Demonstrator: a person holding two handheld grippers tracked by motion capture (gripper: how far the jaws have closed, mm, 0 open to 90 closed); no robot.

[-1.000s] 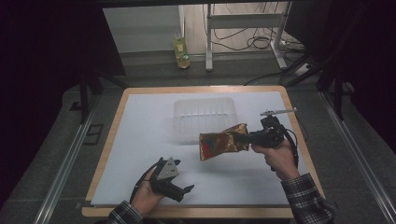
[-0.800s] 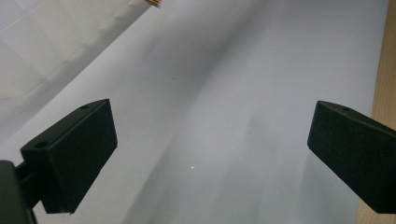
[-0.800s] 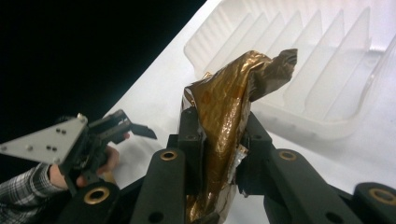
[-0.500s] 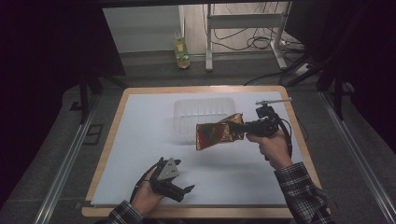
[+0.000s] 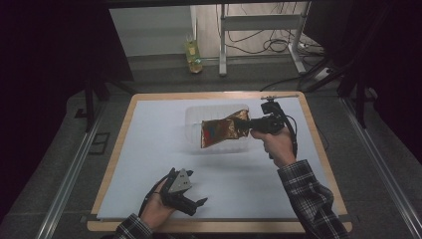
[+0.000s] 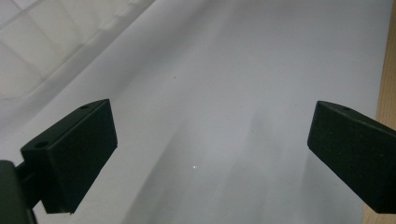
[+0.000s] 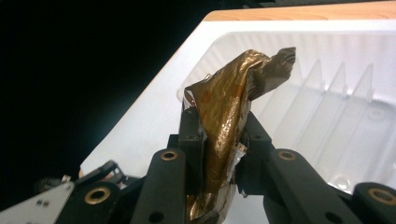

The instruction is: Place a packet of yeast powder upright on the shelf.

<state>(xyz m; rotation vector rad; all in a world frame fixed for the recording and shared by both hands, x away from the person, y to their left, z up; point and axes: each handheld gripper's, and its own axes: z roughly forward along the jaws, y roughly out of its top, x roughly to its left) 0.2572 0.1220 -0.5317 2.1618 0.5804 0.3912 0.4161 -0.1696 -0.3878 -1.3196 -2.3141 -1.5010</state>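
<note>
Wooden-edged table (image 5: 318, 149) across the middle of the high view, covered by a white sheet (image 5: 149, 149) that reaches almost to its rim. Clear plastic tray (image 5: 191, 119) just above the centre of the frame, resting on the sheet; in the right gripper view the same tray (image 7: 327, 93) at the right half, ribbed along its wall. Gold foil pouch (image 5: 221, 132) at the centre of the high view, held off the surface over the near edge of the tray, tilted with its wide printed end toward the left of the frame and its crumpled end toward the right. Same pouch (image 7: 229, 121) in the right gripper view rising from lower centre to upper centre, twisted at the top, in front of the tray. Right gripper (image 5: 249, 127) right of centre in the high view, carried in a hand with a plaid sleeve, clamped onto the crumpled end of the pouch; seen up close (image 7: 219, 149), both black jaws pressed against the foil from either side. Left gripper (image 5: 199, 203) at lower centre-left of the high view, low over the sheet, well apart from pouch and tray; in its own view (image 6: 205, 154) jaws spread wide, nothing between them, bare sheet beyond.
</note>
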